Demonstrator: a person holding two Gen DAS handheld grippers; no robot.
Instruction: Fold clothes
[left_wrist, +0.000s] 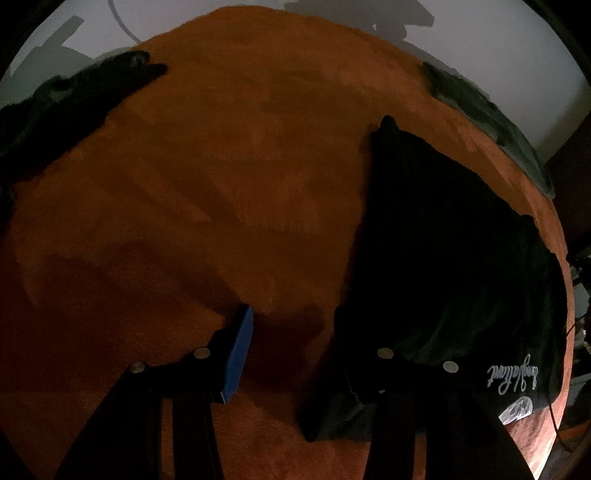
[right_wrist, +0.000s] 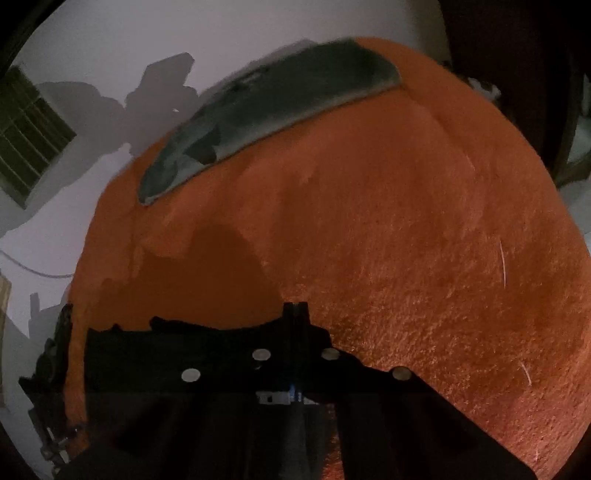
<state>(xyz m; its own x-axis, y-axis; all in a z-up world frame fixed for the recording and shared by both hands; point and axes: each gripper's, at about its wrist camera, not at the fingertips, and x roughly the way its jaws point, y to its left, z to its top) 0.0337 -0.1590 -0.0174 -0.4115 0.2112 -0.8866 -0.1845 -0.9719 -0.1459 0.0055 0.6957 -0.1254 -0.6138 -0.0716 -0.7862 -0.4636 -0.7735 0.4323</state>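
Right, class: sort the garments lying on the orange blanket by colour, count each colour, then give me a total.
Black garments: 2, the black garment with white lettering and the black garment at the far left edge.
Grey-green garments: 1, the grey-green garment at the blanket's far edge.
Total: 3

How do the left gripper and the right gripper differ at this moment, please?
The left gripper is open, with orange blanket showing between its fingers; the right gripper is shut, its fingers pressed together. The left gripper holds nothing, its right finger lying over the black garment; the right gripper pinches a black cloth edge. A blue pad shows on the left one only. Both hang over the same orange blanket.
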